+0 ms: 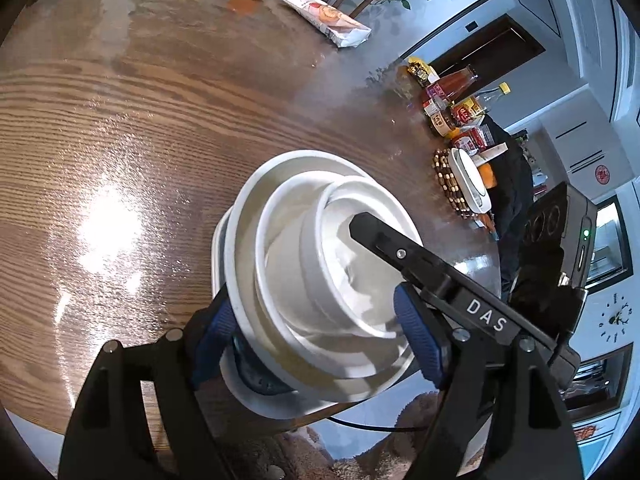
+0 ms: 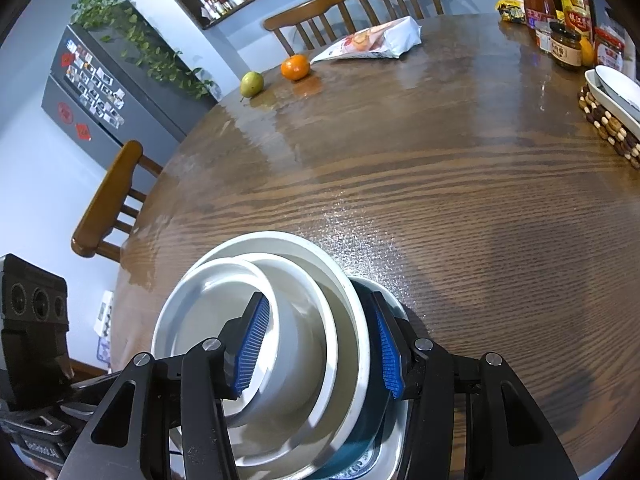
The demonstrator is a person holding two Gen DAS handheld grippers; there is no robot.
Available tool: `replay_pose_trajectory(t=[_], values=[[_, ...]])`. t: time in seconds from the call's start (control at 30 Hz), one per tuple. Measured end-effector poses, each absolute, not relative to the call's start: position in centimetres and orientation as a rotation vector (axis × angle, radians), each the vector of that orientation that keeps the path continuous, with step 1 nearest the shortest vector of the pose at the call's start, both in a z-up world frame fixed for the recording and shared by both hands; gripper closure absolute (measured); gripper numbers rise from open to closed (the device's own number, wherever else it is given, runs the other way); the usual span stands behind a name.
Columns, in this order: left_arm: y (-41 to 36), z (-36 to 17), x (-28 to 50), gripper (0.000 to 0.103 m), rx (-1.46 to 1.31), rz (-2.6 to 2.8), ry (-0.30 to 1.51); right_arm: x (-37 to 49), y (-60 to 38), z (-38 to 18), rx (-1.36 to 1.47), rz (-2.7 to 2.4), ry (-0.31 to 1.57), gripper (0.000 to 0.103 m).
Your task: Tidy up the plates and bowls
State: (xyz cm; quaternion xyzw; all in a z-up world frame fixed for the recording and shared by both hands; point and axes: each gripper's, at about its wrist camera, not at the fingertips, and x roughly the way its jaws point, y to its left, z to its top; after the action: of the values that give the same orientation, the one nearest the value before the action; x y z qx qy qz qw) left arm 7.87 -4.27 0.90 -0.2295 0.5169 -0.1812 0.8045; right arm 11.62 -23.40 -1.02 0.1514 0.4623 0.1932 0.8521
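A stack of white bowls (image 1: 304,280) sits nested on a plate (image 1: 276,400) with a dark blue inside, at the near edge of the round wooden bench (image 1: 160,120). The smallest bowl (image 2: 288,344) lies inside a middle bowl (image 2: 324,320), which lies inside the largest bowl (image 2: 352,300); all lean a little rather than sitting level. The left tool (image 1: 316,344) straddles the stack, one blue pad (image 1: 212,332) against the outer side by the plate and the other pad at the opposite rim, so it seems to be closed on the stack, though contact at the far pad is hard to confirm. The right tool (image 2: 320,344) also spans it: one blue finger (image 2: 252,348) sits inside the smallest bowl, the other outside the largest bowl's wall above the plate, apparently clamping the bowl walls between them. Farther across the bench lie a pear (image 2: 252,84), an orange (image 2: 295,67) just beside it, and a snack bag (image 2: 372,42). At the far right edge stand bottles and jars (image 2: 560,20), near a white oblong dish (image 2: 616,88) on a beaded mat (image 2: 608,124). Wooden chairs (image 2: 312,20) ring the bench.
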Motion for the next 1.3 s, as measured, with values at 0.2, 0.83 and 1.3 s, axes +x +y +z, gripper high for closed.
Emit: replay_pose_trajectory(t=[0.2,0.83,1.3], values=[[-4.2,2.3,6.8,0.019,-0.402,-0.362,1.02,11.3,-23.6,-0.7,0.311,0.374,0.942,0.04],[-4.3,3.4,2.4,0.002,-0.215,-0.236,0.839,7.3,-25.3,1.8,0.291,0.274,0.79,0.027],[-5.1,-0.6,-0.2,0.001,-0.104,-0.157,0.834,0.6,-24.2,1.9,0.129,0.294,0.646,0.025]])
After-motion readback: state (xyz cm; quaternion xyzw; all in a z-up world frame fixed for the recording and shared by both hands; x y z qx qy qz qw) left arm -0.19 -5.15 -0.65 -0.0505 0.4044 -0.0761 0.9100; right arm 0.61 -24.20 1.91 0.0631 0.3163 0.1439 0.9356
